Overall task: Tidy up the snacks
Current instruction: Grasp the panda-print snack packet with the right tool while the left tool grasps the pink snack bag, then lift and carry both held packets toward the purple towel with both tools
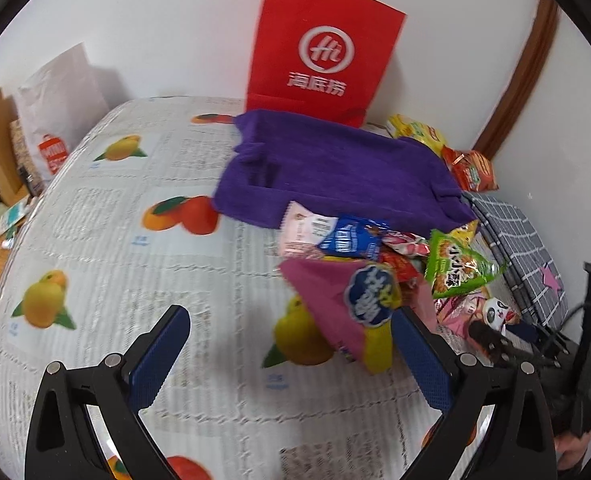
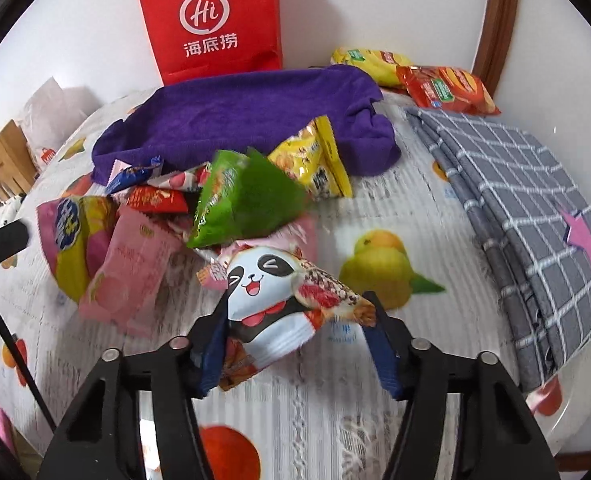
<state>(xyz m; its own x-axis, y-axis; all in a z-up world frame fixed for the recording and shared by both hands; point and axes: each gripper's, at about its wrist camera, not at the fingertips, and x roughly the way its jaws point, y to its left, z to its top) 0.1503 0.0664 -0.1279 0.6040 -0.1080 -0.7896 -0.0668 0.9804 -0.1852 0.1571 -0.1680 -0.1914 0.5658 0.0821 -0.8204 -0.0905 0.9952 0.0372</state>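
Snack pile (image 1: 395,264) right; bare tablecloth (image 1: 115,240) left.

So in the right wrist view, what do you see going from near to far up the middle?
Panda-face snack packet → green crinkly snack bag → purple fuzzy towel → red paper shopping bag.

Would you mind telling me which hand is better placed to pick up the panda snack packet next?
Right: its tongs already straddle the panda packet. The left tongs stand open beside the pink packet.
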